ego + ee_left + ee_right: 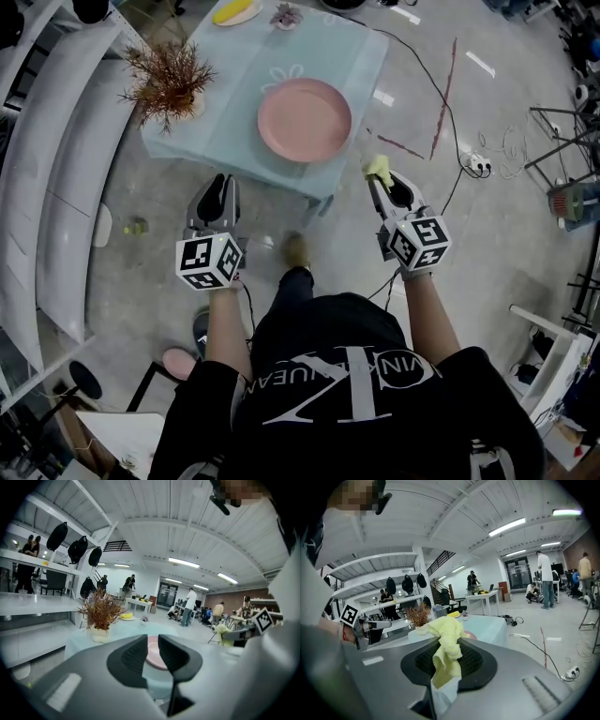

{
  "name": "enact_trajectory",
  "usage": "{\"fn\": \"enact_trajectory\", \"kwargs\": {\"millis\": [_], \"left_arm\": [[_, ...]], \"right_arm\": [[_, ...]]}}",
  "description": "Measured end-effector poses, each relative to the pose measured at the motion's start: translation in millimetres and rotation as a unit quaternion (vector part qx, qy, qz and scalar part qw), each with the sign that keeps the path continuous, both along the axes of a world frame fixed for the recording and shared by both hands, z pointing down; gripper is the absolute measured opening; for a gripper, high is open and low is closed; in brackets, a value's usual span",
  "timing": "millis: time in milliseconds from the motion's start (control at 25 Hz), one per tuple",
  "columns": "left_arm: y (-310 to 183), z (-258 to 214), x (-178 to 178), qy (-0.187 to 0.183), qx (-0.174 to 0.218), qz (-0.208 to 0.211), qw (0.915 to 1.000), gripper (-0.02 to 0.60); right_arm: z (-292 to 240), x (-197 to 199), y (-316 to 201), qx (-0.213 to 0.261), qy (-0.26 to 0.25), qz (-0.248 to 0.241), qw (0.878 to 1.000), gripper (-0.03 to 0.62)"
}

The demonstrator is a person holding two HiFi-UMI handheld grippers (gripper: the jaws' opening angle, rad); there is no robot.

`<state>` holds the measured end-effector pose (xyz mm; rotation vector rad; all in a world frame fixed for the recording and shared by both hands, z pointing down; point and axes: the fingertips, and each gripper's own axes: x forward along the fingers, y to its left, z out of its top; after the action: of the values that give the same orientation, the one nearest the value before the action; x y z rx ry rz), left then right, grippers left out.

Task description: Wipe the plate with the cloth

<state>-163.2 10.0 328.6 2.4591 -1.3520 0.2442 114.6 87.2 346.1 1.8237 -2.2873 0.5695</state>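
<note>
right tool (449,657) is pinching the yellow cloth (446,641), which looks soft, light and floppy. left tool (153,652) is sitting barely apart, empty. pink plate (305,119) is lying on the desk (230,89), probably slippery; steady it at the rim.

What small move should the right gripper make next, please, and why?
Probably swing the right gripper left and forward, down onto the pink plate: its jaws are shut on the yellow cloth, which is beside the table, apart from the plate.
</note>
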Motion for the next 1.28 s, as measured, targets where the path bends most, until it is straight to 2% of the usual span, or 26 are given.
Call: {"fn": "enact_trajectory", "kwargs": {"millis": [400, 760, 1040, 1280], "left_arm": [[-37, 20, 9, 0.001, -0.025, 0.008, 0.9997, 0.000], [-66, 37, 25, -0.007, -0.051, -0.003, 0.9987, 0.000], [-84, 60, 36, -0.008, -0.084, -0.034, 0.9958, 0.000], [-95, 88, 48, 0.001, -0.121, -0.051, 0.9913, 0.000]], "right_arm": [[8, -3, -31, -0.012, 0.008, -0.002, 1.000, 0.080], [22, -1, -79, -0.027, 0.006, -0.039, 0.999, 0.080], [41, -13, -136, -0.045, 0.011, -0.112, 0.993, 0.080], [63, -26, -162, -0.068, 0.019, -0.166, 0.984, 0.080]]}}
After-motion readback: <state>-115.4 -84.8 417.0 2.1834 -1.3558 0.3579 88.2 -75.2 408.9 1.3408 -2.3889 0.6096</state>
